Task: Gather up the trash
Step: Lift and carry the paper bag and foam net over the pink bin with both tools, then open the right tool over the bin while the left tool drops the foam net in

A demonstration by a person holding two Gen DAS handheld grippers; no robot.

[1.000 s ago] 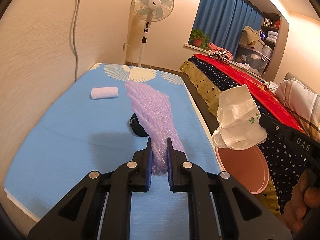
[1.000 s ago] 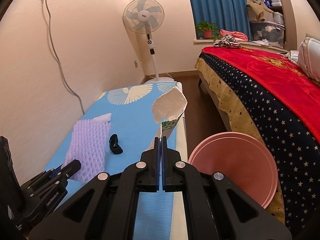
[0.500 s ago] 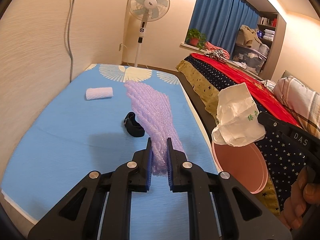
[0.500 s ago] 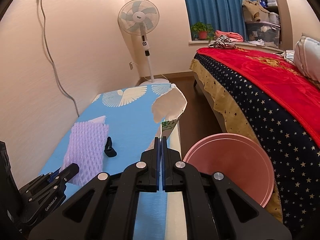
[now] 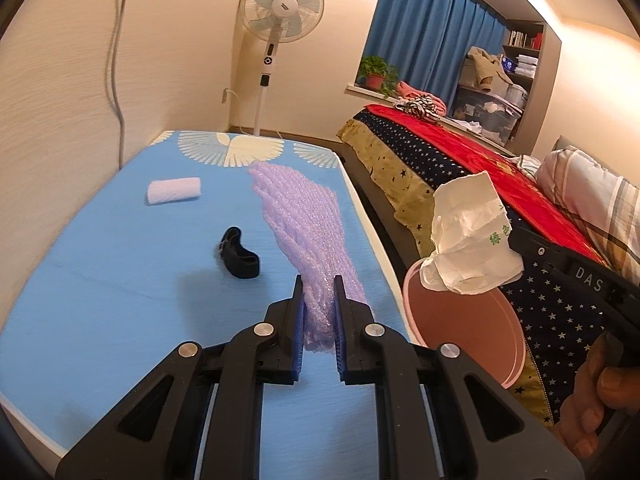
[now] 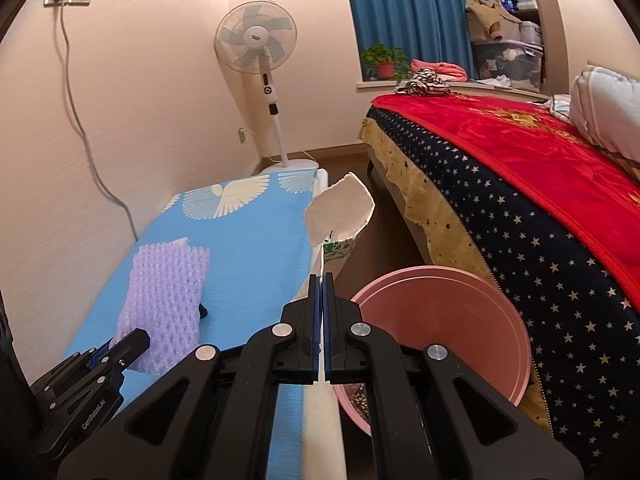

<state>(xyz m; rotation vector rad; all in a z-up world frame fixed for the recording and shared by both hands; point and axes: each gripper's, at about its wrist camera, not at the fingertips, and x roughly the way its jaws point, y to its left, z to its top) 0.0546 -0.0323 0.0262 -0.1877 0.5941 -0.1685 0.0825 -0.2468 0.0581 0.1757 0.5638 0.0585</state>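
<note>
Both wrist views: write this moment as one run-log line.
left gripper: shut on purple foam net | right gripper: shut on white wrapper | pink bin: below

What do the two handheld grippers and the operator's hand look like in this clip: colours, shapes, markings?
Both the left gripper and the right gripper are matte black plastic, with angular triangular cut-out linkages, round silver pivot bolts and blue finger pads. White lettering reading "DAS" marks the right gripper's body, with smaller white lettering on the left's side. The bare right hand shows no sleeve.
</note>
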